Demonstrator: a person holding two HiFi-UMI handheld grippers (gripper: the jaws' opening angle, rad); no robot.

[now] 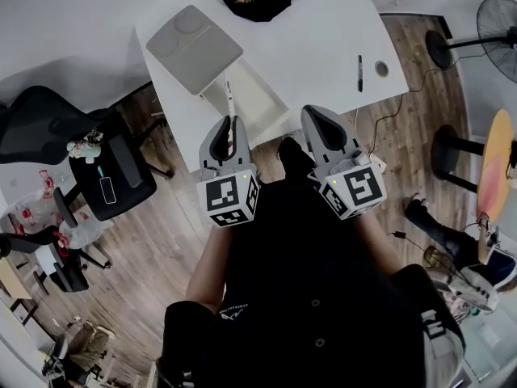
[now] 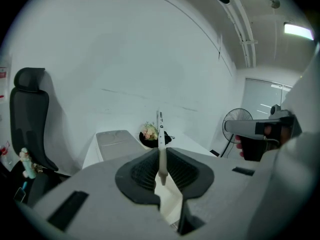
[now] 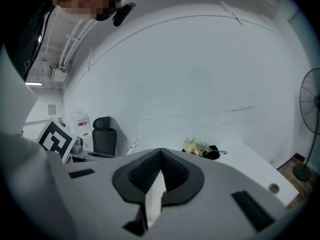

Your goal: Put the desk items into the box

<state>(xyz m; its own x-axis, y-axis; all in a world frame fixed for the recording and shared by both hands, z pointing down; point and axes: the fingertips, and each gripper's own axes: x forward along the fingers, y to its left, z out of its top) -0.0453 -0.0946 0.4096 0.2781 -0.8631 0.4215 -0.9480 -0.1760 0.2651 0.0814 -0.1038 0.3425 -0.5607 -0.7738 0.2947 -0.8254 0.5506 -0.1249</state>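
Black clothing [image 1: 323, 297] of the person fills the bottom of the head view, with both grippers held over the desk's [image 1: 323, 39] near edge. The left gripper [image 1: 230, 121] is clamped on a white pen [image 1: 229, 95], which points away above the left side of the open box [image 1: 258, 95]. A grey lid [image 1: 194, 48] lies just beyond the box. The right gripper [image 1: 315, 113] is at the box's right, and a black pen [image 1: 360, 73] lies near the desk's right edge. Looking along the left gripper [image 2: 161, 151], its jaws pinch the pen [image 2: 160, 129] upright, with the box [image 2: 169, 201] below. On the right gripper [image 3: 161, 151] the pads meet at the tips, holding nothing.
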